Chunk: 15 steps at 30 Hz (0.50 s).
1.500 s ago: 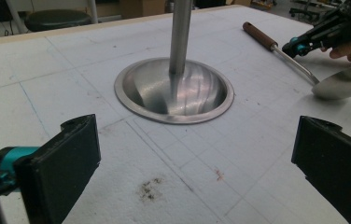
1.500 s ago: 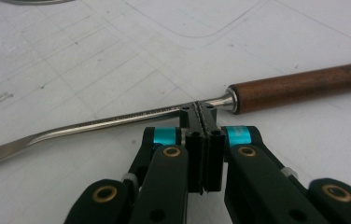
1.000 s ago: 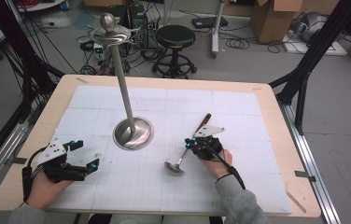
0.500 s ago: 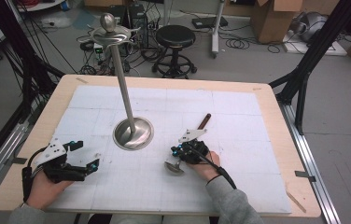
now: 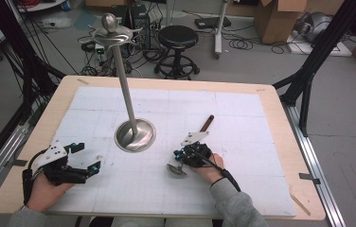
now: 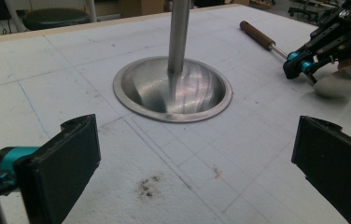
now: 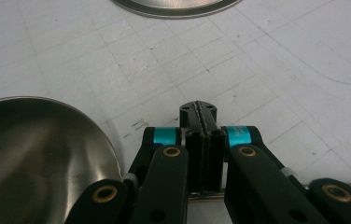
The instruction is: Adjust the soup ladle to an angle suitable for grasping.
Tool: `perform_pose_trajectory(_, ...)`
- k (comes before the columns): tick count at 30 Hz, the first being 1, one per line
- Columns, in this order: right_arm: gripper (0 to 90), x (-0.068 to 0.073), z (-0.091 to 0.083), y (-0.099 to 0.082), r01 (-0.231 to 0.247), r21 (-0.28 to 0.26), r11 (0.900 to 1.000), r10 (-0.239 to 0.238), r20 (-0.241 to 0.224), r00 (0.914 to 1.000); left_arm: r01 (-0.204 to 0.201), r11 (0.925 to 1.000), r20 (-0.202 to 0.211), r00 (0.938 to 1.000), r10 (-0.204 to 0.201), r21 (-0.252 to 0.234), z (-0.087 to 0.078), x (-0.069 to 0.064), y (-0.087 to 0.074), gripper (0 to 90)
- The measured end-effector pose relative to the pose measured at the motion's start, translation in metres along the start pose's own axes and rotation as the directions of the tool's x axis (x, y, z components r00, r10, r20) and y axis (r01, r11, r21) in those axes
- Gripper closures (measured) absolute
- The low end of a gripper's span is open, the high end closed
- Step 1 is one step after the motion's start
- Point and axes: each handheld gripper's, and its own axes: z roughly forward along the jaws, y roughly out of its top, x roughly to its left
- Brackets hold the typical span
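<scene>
A steel stand with a round dished base and a tall pole stands mid-table; its base also fills the middle of the left gripper view. To its right lies a metal ladle with a brown wooden handle, its bowl nearest me. My right gripper sits low over the ladle's thin shaft just behind the bowl. Its jaws are pressed flat together and the shaft runs across beneath them. My left gripper hovers open at the front left, jaws wide apart and holding nothing.
A white gridded mat covers the wooden table. The stand's top carries a hooked rim and a ball. Behind the table are a black stool, cables and cardboard boxes. Black frame legs flank both sides.
My right gripper has slid down the ladle from mid-shaft toward the bowl, nearer to me. The ladle, the stand and my left gripper have stayed where they were.
</scene>
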Motion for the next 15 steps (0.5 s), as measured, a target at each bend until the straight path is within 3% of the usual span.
perform_pose_trajectory(15,90.0,0.0019,-0.0034,-0.0011,-0.005,0.019,0.9998,0.005,-0.021,0.9998,0.005,1.0000,-0.002,1.0000,-0.005,-0.001,-0.0004,-0.0003,-0.0001,1.7)
